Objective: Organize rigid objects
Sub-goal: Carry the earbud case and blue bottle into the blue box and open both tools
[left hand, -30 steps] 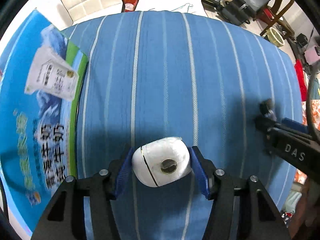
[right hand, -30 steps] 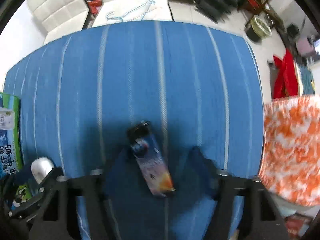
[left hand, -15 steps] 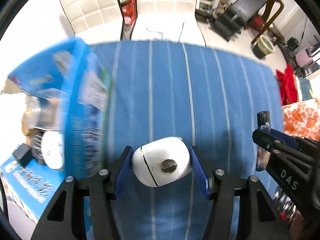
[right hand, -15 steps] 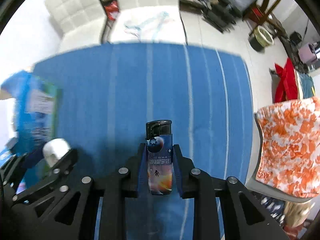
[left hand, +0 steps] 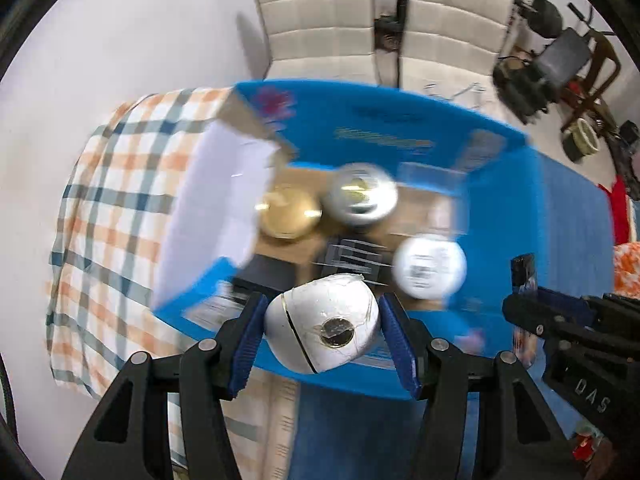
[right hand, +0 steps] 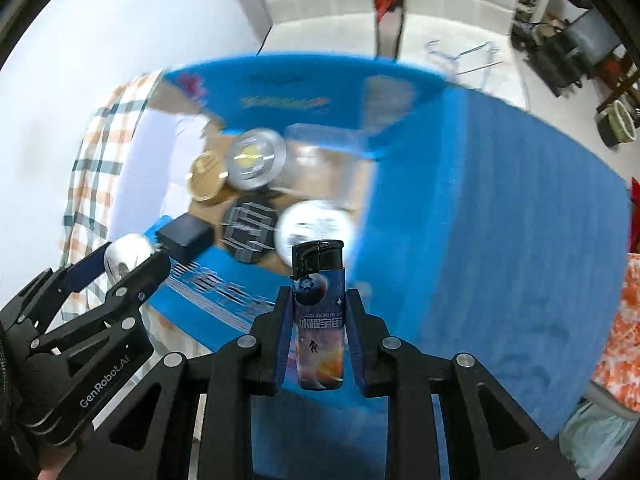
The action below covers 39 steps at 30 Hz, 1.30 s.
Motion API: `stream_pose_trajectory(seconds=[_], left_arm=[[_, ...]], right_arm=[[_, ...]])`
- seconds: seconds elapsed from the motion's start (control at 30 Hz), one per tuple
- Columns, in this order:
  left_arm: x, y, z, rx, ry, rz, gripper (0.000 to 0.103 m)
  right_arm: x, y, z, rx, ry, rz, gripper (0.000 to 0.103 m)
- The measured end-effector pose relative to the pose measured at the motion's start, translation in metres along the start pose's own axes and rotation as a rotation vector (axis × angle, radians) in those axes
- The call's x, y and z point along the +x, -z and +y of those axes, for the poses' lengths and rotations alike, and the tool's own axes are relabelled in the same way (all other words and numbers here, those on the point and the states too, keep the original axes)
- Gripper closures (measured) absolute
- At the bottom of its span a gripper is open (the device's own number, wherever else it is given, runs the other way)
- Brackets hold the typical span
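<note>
1. Left wrist view: the left gripper [left hand: 322,334] has its blue pads [left hand: 246,346] pressed against both sides of a white egg-shaped object [left hand: 322,328] with a round metal disc on its near face.
2. Just ahead of that gripper, an open blue cardboard box [left hand: 384,128] sits blurred, its white flap [left hand: 218,200] up on the left.
3. Inside the box lie a gold round tin [left hand: 288,210], a silver round tin [left hand: 362,198], a white round container [left hand: 430,266] and dark flat items.
4. Right wrist view: the right gripper [right hand: 318,320] is closed narrowly on an upright lighter [right hand: 319,316] with a black cap and a space print.
5. Ahead and left of it is the same box; a blue striped cloth [right hand: 500,220] spreads to the right.
6. A checked cloth [left hand: 116,208] lies left of the box.
</note>
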<state>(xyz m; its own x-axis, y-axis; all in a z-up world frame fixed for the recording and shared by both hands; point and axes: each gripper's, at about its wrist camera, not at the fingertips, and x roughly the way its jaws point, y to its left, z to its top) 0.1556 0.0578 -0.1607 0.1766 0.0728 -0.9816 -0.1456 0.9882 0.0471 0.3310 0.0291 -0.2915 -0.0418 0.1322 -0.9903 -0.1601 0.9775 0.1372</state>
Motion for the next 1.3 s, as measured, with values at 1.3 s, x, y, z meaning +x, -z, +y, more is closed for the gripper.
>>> stream_pose_trajectory(seconds=[1.3], left_arm=[[0.101, -0.038, 0.007, 0.18, 0.137, 0.212, 0.048]], right_arm=[[0.122, -0.039, 0.003, 0.203, 0.149, 0.253, 0.072]])
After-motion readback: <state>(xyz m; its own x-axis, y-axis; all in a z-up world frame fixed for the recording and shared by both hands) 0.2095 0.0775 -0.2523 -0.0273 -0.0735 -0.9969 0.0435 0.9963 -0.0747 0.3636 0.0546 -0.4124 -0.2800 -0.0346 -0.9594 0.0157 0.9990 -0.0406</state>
